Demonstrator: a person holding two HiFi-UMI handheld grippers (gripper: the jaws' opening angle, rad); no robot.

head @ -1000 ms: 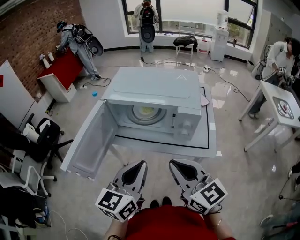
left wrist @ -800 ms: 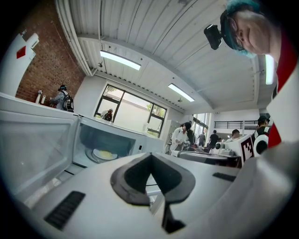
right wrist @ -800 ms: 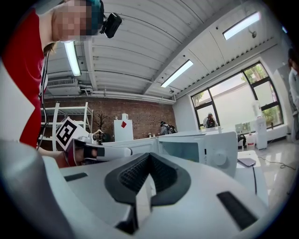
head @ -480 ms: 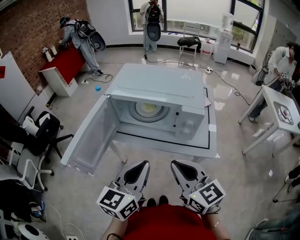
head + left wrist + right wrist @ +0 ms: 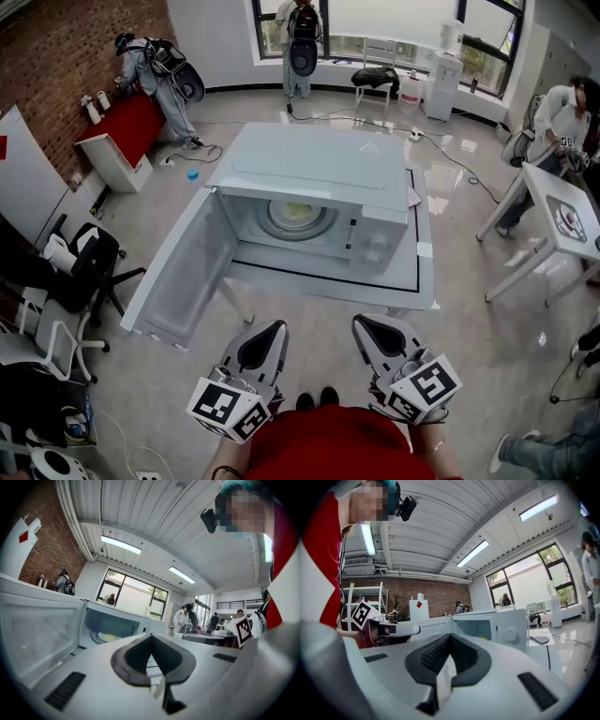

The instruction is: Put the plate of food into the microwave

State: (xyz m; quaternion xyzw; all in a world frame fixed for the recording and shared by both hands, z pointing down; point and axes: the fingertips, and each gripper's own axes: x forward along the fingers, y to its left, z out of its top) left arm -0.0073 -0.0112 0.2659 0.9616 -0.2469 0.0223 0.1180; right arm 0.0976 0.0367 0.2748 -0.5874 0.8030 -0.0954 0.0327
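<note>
As the microwave door (image 5: 178, 277) hangs open, left tool (image 5: 275, 327) and right tool (image 5: 361, 322) are pressed together.

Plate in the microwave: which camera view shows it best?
The head view: it looks down into the open microwave and shows the plate from above, with yellow food. The left gripper view shows it edge-on. The right gripper view hardly shows it.

A red top (image 5: 337, 448); the white left gripper (image 5: 269, 328) and right gripper (image 5: 367, 323) bear black-and-white marker cubes (image 5: 230, 409).

left claw (image 5: 268, 330) closed and empty, right claw (image 5: 367, 325) likewise, side by side
</note>
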